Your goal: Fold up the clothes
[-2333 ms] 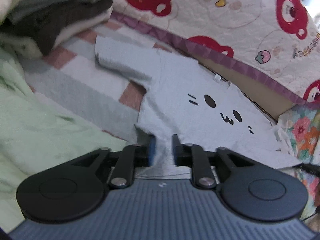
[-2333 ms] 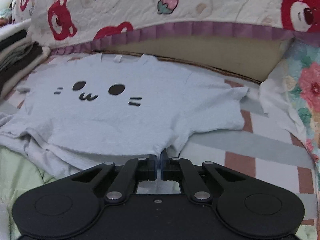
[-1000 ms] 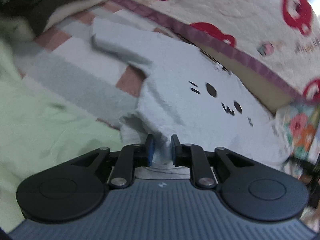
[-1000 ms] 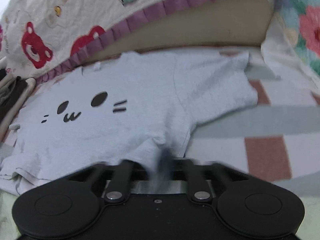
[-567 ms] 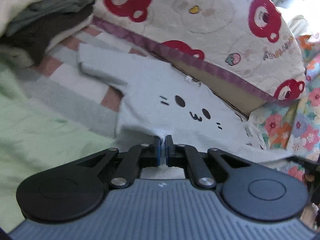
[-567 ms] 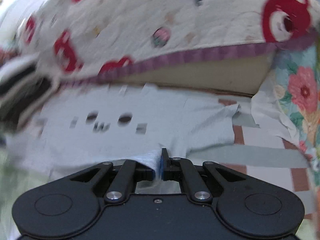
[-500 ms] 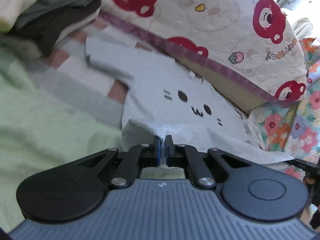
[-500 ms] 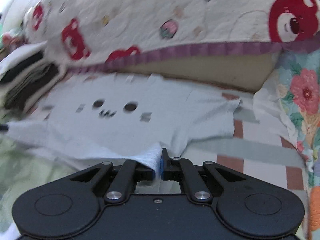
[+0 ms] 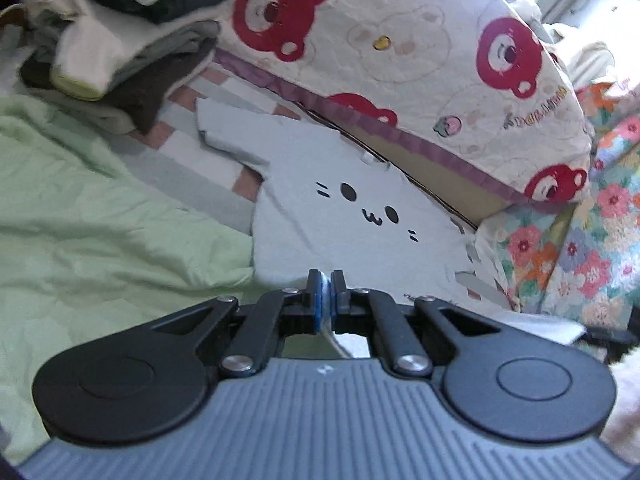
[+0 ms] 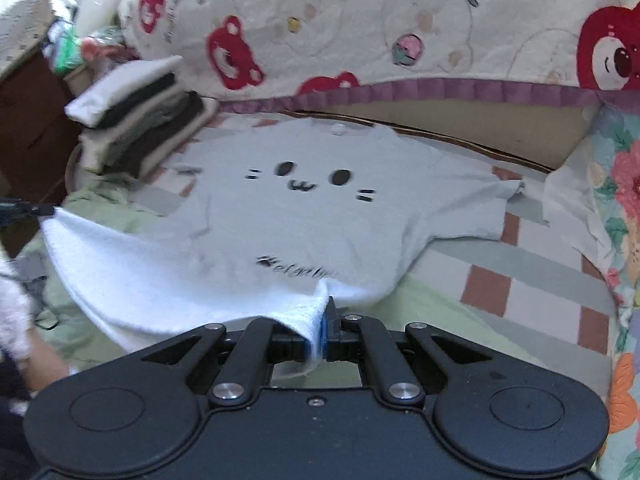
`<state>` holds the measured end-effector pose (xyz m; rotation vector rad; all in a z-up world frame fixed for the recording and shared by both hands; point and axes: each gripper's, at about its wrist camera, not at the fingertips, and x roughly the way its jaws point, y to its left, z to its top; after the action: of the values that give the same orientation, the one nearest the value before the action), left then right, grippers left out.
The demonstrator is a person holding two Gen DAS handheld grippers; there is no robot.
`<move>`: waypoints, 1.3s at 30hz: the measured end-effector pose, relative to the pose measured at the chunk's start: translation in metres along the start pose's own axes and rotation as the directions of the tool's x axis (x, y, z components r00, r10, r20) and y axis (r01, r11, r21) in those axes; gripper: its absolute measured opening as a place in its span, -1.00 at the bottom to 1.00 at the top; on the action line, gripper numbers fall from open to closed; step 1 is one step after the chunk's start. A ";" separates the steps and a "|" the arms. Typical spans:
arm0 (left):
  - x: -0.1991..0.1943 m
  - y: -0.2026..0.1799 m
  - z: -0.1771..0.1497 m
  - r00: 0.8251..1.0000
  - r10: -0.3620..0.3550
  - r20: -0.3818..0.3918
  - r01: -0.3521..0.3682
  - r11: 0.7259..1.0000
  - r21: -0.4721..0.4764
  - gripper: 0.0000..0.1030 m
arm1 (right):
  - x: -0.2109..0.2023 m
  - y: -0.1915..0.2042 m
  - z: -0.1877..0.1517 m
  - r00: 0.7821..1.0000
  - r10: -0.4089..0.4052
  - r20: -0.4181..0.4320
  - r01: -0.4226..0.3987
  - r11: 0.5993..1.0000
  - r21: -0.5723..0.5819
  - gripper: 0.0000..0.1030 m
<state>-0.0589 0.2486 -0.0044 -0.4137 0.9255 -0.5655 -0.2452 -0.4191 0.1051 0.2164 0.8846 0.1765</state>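
Left wrist view: the left claw (image 9: 326, 294) is clamped on the near hem of the pale T-shirt (image 9: 336, 200), which lies face up across the bed (image 9: 120, 208), collar at the far edge under the bear quilt (image 9: 400, 40). A stack of folded clothes (image 9: 120, 48) crowds the far left corner, so a wide swing could topple it. Right wrist view: the right claw (image 10: 324, 328) pinches the hem's other end; uneven pulling could skew the fold or slip the thin cloth, though the checked sheet (image 10: 520, 272) toward the right edge lies free.
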 end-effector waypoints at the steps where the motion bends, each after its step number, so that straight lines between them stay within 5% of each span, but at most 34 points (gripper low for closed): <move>1: -0.003 0.003 -0.008 1.000 0.018 -0.012 -0.018 1.000 -0.022 -0.94 | -0.003 -0.006 -0.012 0.998 0.054 -0.026 -0.051 0.994 0.095 -0.90; 3: -0.010 0.010 -0.024 0.998 0.053 -0.036 -0.055 0.996 -0.067 -0.94 | -0.003 -0.016 -0.041 0.992 0.085 -0.095 -0.060 0.967 0.248 -0.89; 8: 0.012 0.041 -0.062 0.977 0.130 -0.168 -0.159 0.972 -0.173 -0.94 | -0.003 -0.022 -0.075 0.993 -0.010 -0.117 0.041 0.962 0.271 -0.92; 12: 0.043 0.047 -0.076 0.942 0.231 -0.245 -0.259 0.962 -0.089 -0.94 | 0.010 -0.021 -0.072 0.991 -0.031 -0.129 0.061 0.972 0.229 -0.93; 19: 0.062 0.049 -0.088 0.892 0.310 -0.330 -0.322 0.947 0.017 -0.91 | 0.015 0.007 -0.054 0.973 -0.135 -0.186 0.134 0.991 -0.020 -0.93; 24: 0.065 0.051 -0.083 0.837 0.436 -0.331 -0.414 0.900 0.138 -0.62 | 0.015 0.006 -0.053 0.969 -0.169 -0.178 0.164 0.986 -0.044 -0.93; 27: 0.074 0.028 -0.061 0.889 0.384 -0.251 -0.334 0.917 0.220 -0.62 | 0.017 0.005 -0.048 0.973 -0.161 -0.169 0.154 0.987 -0.049 -0.93; 29: 0.095 -0.007 -0.047 0.939 0.257 -0.229 -0.183 0.936 0.300 -0.61 | 0.019 0.005 -0.044 0.974 -0.150 -0.169 0.145 0.988 -0.046 -0.92; 32: 0.148 -0.073 -0.040 0.945 0.028 -0.325 0.106 0.916 0.388 -0.59 | 0.024 0.002 -0.037 0.980 -0.118 -0.163 0.119 0.993 -0.005 -0.92; 34: 0.184 -0.133 -0.047 0.901 -0.110 -0.420 0.306 0.846 0.436 -0.58 | 0.026 -0.003 -0.033 0.986 -0.077 -0.146 0.086 0.995 0.053 -0.92; 36: 0.220 -0.194 -0.056 0.823 -0.229 -0.520 0.495 0.739 0.458 -0.45 | 0.027 -0.007 -0.032 0.991 -0.055 -0.119 0.068 0.991 0.116 -0.92; 39: 0.251 -0.275 -0.074 0.728 -0.289 -0.621 0.645 0.596 0.479 -0.42 | 0.029 -0.006 -0.031 0.992 -0.083 -0.099 0.096 0.985 0.142 -0.92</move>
<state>-0.0777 -0.1276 -0.0478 0.1825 1.0033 -1.5306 -0.2507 -0.4145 0.0628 0.3068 0.9994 0.0377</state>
